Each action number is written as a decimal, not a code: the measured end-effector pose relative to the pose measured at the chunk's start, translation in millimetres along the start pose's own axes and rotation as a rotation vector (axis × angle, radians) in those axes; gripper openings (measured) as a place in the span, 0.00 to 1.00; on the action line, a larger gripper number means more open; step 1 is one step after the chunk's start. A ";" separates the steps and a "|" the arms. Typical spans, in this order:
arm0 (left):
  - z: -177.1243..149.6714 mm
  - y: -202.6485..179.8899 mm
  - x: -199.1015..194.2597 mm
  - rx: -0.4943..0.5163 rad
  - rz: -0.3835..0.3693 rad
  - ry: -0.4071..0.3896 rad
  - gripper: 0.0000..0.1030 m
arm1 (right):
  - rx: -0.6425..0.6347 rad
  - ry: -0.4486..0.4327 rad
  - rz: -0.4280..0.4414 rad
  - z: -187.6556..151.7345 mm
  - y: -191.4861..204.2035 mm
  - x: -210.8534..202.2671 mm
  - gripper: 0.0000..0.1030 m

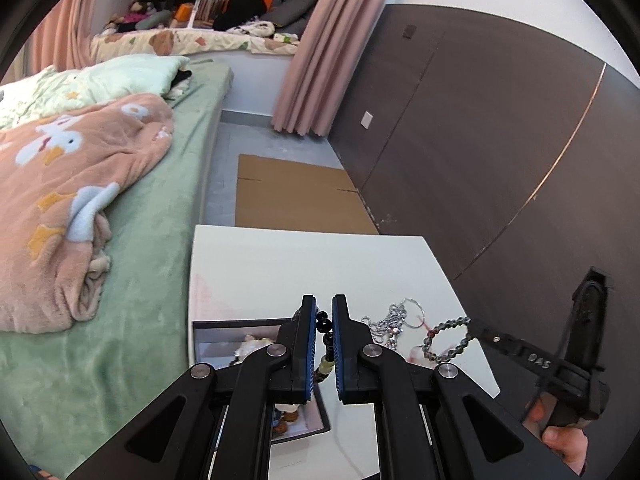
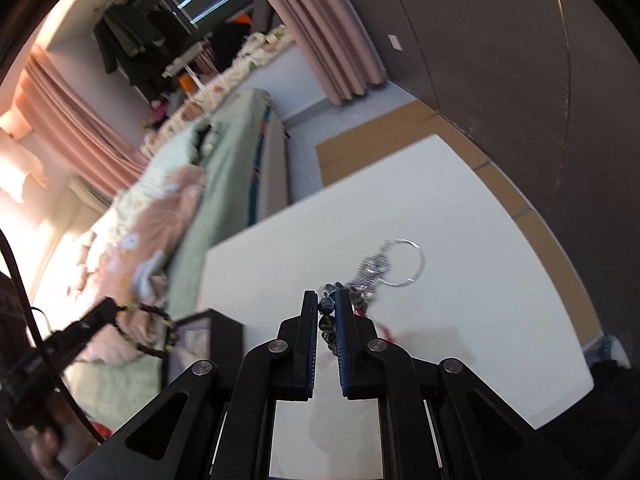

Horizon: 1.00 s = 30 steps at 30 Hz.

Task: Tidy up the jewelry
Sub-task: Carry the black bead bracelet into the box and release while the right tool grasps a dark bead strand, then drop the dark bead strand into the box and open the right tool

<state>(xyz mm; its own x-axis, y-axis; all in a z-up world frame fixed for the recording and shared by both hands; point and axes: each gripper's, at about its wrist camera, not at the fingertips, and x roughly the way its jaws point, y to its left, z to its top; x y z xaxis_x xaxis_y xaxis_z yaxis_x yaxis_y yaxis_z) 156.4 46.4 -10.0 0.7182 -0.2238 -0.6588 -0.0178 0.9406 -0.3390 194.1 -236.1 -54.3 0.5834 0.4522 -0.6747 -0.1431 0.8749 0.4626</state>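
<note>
My left gripper [image 1: 323,312] is shut on a dark bead bracelet [image 1: 325,346] with pale green beads, held above the open jewelry box [image 1: 224,340]; it also shows in the right wrist view [image 2: 154,330]. My right gripper [image 2: 328,306] is shut on a grey metallic bead bracelet [image 2: 326,320], lifted over the white table [image 2: 460,320]. In the left wrist view that bracelet [image 1: 448,340] hangs as a loop from the right gripper [image 1: 474,326]. A silver chain with a ring [image 2: 384,266] lies on the table, also in the left wrist view [image 1: 390,320].
A green bed [image 1: 160,240] with a pink blanket [image 1: 72,200] stands left of the table. Flat cardboard [image 1: 296,196] lies on the floor beyond it. A dark wall panel [image 1: 500,140] runs along the right.
</note>
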 end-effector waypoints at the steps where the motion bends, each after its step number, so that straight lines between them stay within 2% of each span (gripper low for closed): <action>1: 0.6 2.5 -1.8 0.000 0.002 -0.002 0.08 | 0.000 -0.010 0.023 1.8 4.0 0.0 0.10; 9: 2.1 28.5 -1.1 -0.072 -0.021 0.051 0.08 | -0.022 -0.047 0.143 1.9 30.9 -2.0 0.10; 11: 2.6 36.1 -0.3 -0.093 -0.012 0.072 0.12 | -0.032 -0.046 0.161 0.6 37.9 -0.8 0.10; 12: 2.9 40.9 -0.6 -0.107 -0.010 0.074 0.22 | -0.038 -0.045 0.173 0.1 42.4 -0.1 0.10; 13: 2.9 44.2 -1.8 -0.119 -0.006 0.071 0.39 | -0.043 -0.044 0.187 -0.2 47.4 0.5 0.10; 15: 3.3 48.5 -5.6 -0.136 0.004 0.053 0.59 | -0.055 -0.042 0.209 -1.5 52.9 2.1 0.10; 16: 3.8 50.7 -9.3 -0.144 0.010 0.038 0.62 | -0.062 -0.042 0.224 -3.0 57.0 3.1 0.10; 20: 5.7 57.0 -17.0 -0.158 0.027 0.015 0.63 | -0.090 -0.029 0.282 -7.9 75.5 10.0 0.10; 28: 6.0 68.4 -15.9 -0.192 0.041 0.023 0.63 | -0.122 0.032 0.366 -21.3 111.4 35.2 0.10; 30: 6.0 69.2 -15.9 -0.191 0.047 0.023 0.63 | -0.116 0.051 0.410 -22.8 119.4 41.6 0.10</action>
<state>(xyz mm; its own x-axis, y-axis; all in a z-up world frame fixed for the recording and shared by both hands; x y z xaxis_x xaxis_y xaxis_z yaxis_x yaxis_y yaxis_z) 147.9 116.6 -19.0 0.6976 -0.1886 -0.6912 -0.1843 0.8851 -0.4274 183.0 -108.8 -40.2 0.4194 0.7721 -0.4774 -0.4457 0.6333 0.6327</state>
